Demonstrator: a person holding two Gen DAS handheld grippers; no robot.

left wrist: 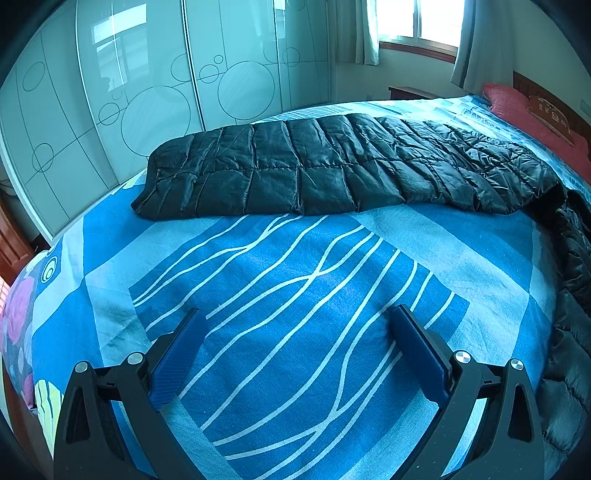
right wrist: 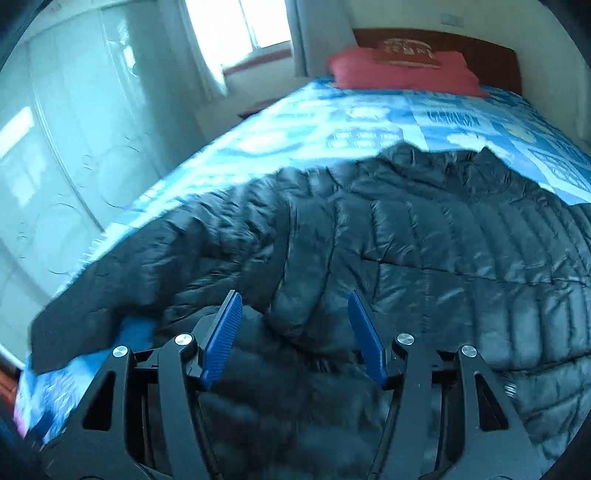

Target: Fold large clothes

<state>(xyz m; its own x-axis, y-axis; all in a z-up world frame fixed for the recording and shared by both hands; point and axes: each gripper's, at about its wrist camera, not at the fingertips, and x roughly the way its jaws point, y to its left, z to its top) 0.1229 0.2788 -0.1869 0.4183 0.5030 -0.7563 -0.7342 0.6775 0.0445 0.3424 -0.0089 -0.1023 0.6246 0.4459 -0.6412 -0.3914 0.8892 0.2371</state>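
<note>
A large black quilted down jacket (left wrist: 332, 166) lies spread on the bed. In the left wrist view it stretches across the far part of the bed and runs down the right edge. My left gripper (left wrist: 299, 317) is open and empty above bare blue bedsheet (left wrist: 277, 277), well short of the jacket. In the right wrist view the jacket (right wrist: 424, 251) fills the middle and right. My right gripper (right wrist: 293, 299) is open just above a raised fold of the jacket, holding nothing. This view is blurred.
The bed carries a blue patterned sheet. A red pillow (right wrist: 402, 74) lies at the wooden headboard (right wrist: 498, 51). White sliding wardrobe doors (left wrist: 147, 92) stand beyond the bed's far side. A curtained window (left wrist: 417, 22) is at the back.
</note>
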